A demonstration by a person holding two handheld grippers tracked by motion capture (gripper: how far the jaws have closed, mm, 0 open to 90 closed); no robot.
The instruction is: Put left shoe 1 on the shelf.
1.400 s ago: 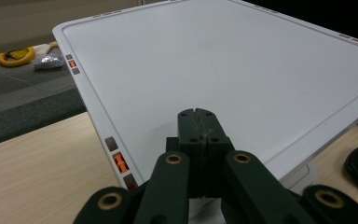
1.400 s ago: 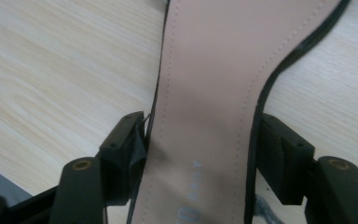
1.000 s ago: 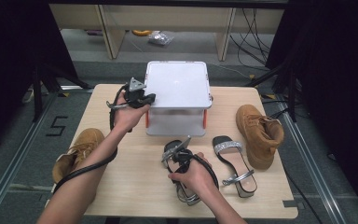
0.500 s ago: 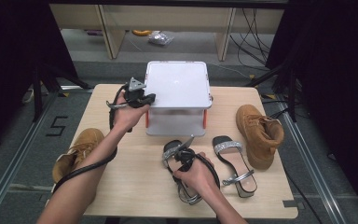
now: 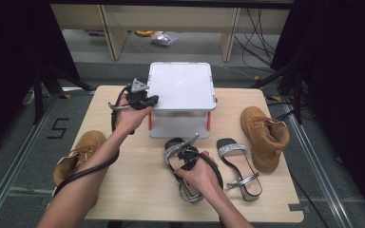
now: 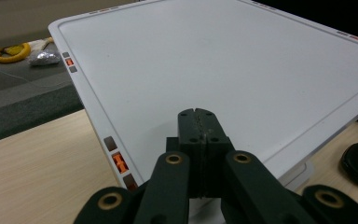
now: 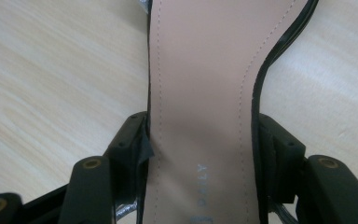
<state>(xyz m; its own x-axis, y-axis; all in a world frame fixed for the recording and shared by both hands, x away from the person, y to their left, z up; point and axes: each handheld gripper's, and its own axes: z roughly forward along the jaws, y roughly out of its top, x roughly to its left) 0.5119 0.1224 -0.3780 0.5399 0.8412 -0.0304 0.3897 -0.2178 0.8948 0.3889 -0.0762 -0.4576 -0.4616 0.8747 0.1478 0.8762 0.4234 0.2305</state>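
Right gripper (image 5: pixel 186 153) is down over the near sandal (image 7: pixel 200 93), jaws straddling its tan insole, pads against both edges after just closing a touch. Beside it lies the 2nd sandal (image 5: pixel 238 166). Farther back, left gripper (image 6: pixel 198 122), jaws pressed together and empty, hovers at the white box (image 5: pixel 180 90) lid's edge.

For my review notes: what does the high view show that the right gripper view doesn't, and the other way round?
High view alone: the white box, the left gripper at its lid edge, the second sandal and two tan boots, one at the right, one at the left.

Right gripper view alone: the right gripper with its jaws on either side of the sandal's insole, and faint lettering printed on that insole.

Both: the sandal under the right gripper and the wooden table.
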